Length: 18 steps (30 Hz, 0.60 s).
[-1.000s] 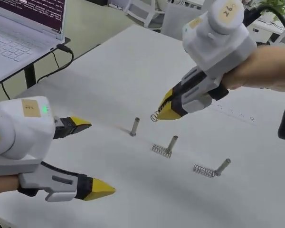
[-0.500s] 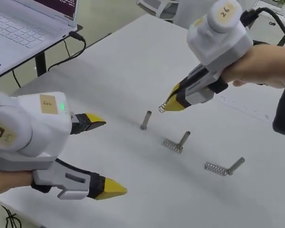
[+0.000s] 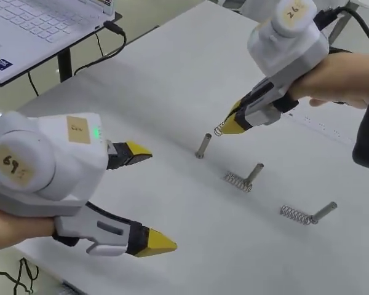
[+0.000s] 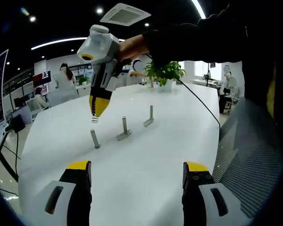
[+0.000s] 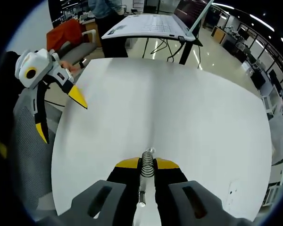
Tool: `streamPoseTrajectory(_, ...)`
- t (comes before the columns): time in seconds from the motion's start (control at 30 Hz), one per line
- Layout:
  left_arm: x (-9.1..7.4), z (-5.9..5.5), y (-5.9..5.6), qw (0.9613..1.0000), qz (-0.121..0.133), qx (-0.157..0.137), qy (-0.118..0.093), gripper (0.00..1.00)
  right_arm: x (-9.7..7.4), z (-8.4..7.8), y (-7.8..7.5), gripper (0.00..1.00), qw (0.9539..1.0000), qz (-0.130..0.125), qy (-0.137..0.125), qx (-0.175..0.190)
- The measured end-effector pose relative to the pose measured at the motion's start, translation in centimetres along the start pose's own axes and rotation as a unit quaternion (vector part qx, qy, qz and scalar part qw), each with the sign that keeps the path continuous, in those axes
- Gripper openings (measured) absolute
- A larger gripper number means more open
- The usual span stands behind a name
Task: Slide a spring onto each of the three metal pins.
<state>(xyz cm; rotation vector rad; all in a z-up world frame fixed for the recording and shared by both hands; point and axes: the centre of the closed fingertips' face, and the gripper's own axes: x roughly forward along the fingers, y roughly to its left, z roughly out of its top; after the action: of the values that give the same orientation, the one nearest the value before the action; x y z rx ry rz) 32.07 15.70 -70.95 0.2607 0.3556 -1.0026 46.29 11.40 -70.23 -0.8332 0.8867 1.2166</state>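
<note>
Head view: a smooth matte white table (image 3: 172,74) runs across the frame; at 8 o'clock the left gripper (image 3: 147,196), a white plastic body with black arms and yellow wedge tips, has its tongs spread wide with nothing between them; at 1 o'clock the right gripper (image 3: 232,126), of the same build, has its yellow tips pressed onto a thin wire coil, the held spring (image 3: 219,129), which pokes out toward 8 o'clock, above and just beside the bare pin (image 3: 202,146), a short grey metal cylinder; I cannot tell whether they touch; toward 4 o'clock stands the middle pin (image 3: 254,174) with the middle spring (image 3: 237,180) lying flat at its foot; farther toward 4 o'clock the far pin (image 3: 324,212) has the far spring (image 3: 295,214) lying at its foot; a silver laptop (image 3: 43,24) sits at 10 o'clock.

Left gripper view: the left gripper (image 4: 137,167) rises from 6 o'clock, its yellow-capped tongs well apart over the bare table (image 4: 141,150); at 11 o'clock the right gripper (image 4: 98,107) points down, the held spring (image 4: 94,118) dangling above the bare pin (image 4: 94,139); the middle pin (image 4: 125,126) and far pin (image 4: 151,114) stand upright toward 1 o'clock.

Right gripper view: the right gripper (image 5: 147,164) pinches the ribbed held spring (image 5: 147,168) between its yellow tips; the left gripper (image 5: 60,117) sits at 9 o'clock, tongs spread; the laptop (image 5: 151,23) lies at 12 o'clock.
</note>
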Motion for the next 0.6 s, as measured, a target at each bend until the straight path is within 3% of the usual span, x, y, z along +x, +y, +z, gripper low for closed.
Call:
streamPoseTrajectory(0.33,0.1,-0.6,0.0,1.0,-0.002,-0.008,-0.001,0.75,1.6,-0.1,-0.2,0.08,0.9999,0.005,0.01,0.002)
streamPoseTrajectory(0.6,0.1,-0.9,-0.1,0.9999,-0.003,-0.01,0.002,0.74,1.9,-0.1,-0.5,0.08,0.9999,0.006,0.011,0.003)
